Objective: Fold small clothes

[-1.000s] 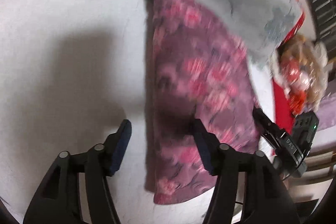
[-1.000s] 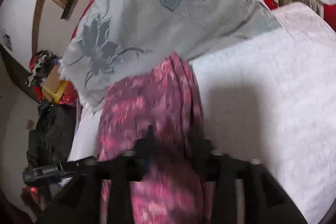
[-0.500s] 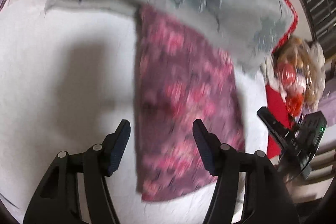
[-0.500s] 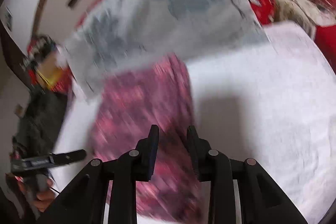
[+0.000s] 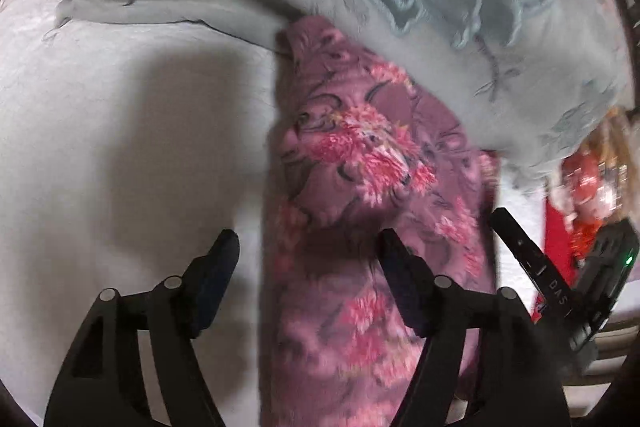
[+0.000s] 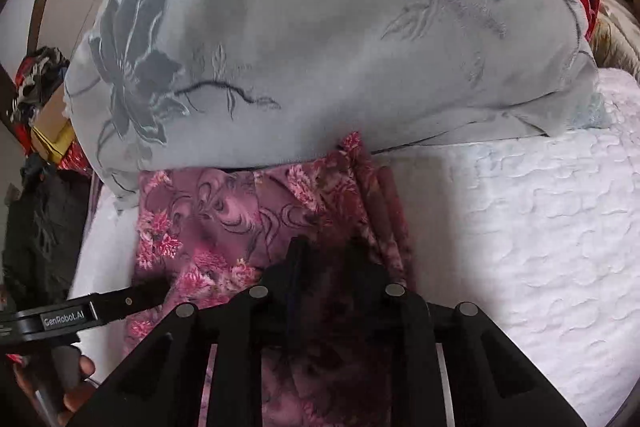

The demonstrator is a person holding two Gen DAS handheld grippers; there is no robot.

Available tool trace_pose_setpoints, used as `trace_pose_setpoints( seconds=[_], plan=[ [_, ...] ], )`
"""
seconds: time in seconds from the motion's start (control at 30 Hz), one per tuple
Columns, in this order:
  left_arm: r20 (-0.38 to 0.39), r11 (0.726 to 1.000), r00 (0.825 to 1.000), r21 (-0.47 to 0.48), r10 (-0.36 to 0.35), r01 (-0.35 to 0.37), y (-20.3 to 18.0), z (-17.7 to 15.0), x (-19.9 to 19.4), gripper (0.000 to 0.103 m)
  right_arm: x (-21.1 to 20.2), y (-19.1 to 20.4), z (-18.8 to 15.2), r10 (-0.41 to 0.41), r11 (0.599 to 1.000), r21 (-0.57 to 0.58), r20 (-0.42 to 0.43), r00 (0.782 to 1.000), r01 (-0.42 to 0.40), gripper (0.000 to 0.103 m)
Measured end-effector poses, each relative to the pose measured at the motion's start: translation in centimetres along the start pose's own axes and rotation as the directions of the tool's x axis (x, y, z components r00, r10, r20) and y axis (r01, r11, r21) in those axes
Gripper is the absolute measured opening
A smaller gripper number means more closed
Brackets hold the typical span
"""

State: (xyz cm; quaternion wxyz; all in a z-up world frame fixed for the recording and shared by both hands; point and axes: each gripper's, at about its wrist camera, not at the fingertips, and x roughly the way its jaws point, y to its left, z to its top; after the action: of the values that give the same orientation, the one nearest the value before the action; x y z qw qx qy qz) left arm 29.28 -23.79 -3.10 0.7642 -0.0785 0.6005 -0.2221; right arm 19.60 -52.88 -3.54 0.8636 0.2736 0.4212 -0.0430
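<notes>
Right tongs (image 6: 320, 259) pinched on purple floral fleece garment (image 6: 248, 227) at frame centre, atop white quilted bed (image 6: 540, 227); left tongs (image 5: 308, 259) agape, empty. Far edge tucked under grey embroidered blanket (image 6: 300, 27): likely snag.

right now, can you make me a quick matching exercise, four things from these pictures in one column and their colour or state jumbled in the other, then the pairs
Things:
1. left gripper
2. right gripper
3. floral garment
4. embroidered cushion

Colour or state:
A. grey with blue-grey flowers, its lower edge lying over the garment's far end
B. jaws wide apart, nothing between the pads
C. purple with pink blossoms, lying on the white bedspread
D. jaws close together, over the garment's folded edge

Pairs: 1-B, 2-D, 3-C, 4-A
</notes>
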Motion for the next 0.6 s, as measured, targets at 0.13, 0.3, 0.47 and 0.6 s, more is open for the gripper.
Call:
trace_pose_setpoints(
  seconds=[0.13, 0.3, 0.47, 0.6],
  plan=[
    [0.036, 0.999, 0.999, -0.033, -0.024, 0.025, 1.8, -2.9, -1.3, 0.070, -2.1, -0.4, -1.7, 0.124, 0.991, -0.055, -0.012, 0.992, -0.124, 0.035],
    [0.024, 0.997, 0.998, 0.061, 0.055, -0.057, 0.9, -4.7, -1.9, 0.071, -2.2, 0.1, -3.8, -0.014, 0.985, -0.173, -0.073, 0.997, 0.002, 0.034],
    [0.048, 0.999, 0.999, 0.047, 0.004, -0.006, 0.5, -7.4, -3.8, 0.071, -6.2, 0.8, -5.9, 0.103, 0.979, -0.174, -0.023, 0.994, -0.106, 0.040],
    [0.002, 0.989, 0.996, 0.121, 0.087, -0.087, 0.0, -9.2, -1.6, 0.073, -3.6, 1.8, -8.5, -0.078, 0.941, -0.334, -0.093, 0.993, 0.043, 0.040]
  ],
)
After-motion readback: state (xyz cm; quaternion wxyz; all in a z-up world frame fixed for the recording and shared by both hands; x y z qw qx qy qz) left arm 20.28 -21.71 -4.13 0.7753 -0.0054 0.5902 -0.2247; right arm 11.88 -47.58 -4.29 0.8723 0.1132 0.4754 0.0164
